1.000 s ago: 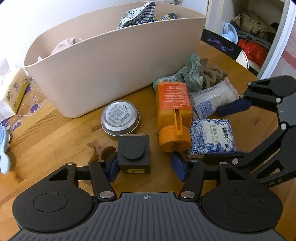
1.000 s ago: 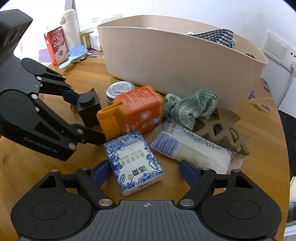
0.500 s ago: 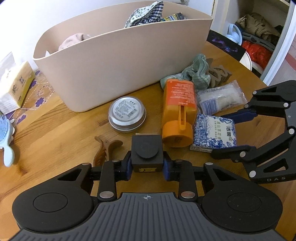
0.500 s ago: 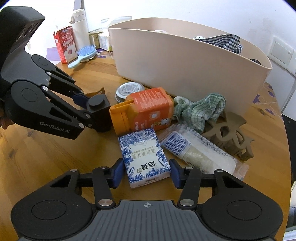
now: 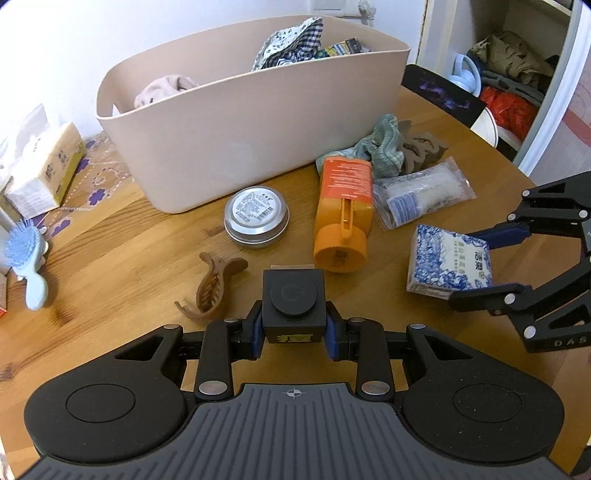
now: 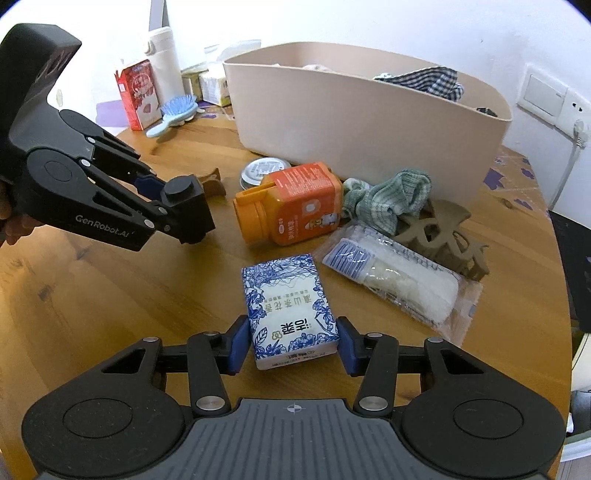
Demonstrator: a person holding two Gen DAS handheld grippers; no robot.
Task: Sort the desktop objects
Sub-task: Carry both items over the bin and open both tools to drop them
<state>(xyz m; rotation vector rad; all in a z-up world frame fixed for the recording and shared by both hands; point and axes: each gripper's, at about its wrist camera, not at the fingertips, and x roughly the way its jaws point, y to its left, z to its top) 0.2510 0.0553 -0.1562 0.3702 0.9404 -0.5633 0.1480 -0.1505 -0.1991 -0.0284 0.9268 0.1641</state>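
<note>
Wooden table [image 5: 110, 258] — beige bin [image 5: 258, 122], white wall [image 6: 369, 22] behind.

1. The left gripper [image 5: 294, 334], wide open a second ago with the black box [image 5: 294, 302] beside one pad, now has both blue pads pressed against the box's sides.
2. The black box now sits off the wooden table [image 6: 92, 295], carried clear of the orange bottle [image 6: 291, 205] it stood next to.
3. The right gripper [image 6: 293, 345], earlier spread around the blue-and-white tissue pack [image 6: 288, 312], now clamps its near end.
4. The tissue pack now lies apart from the bottle and the plastic packet [image 6: 399, 280].
</note>
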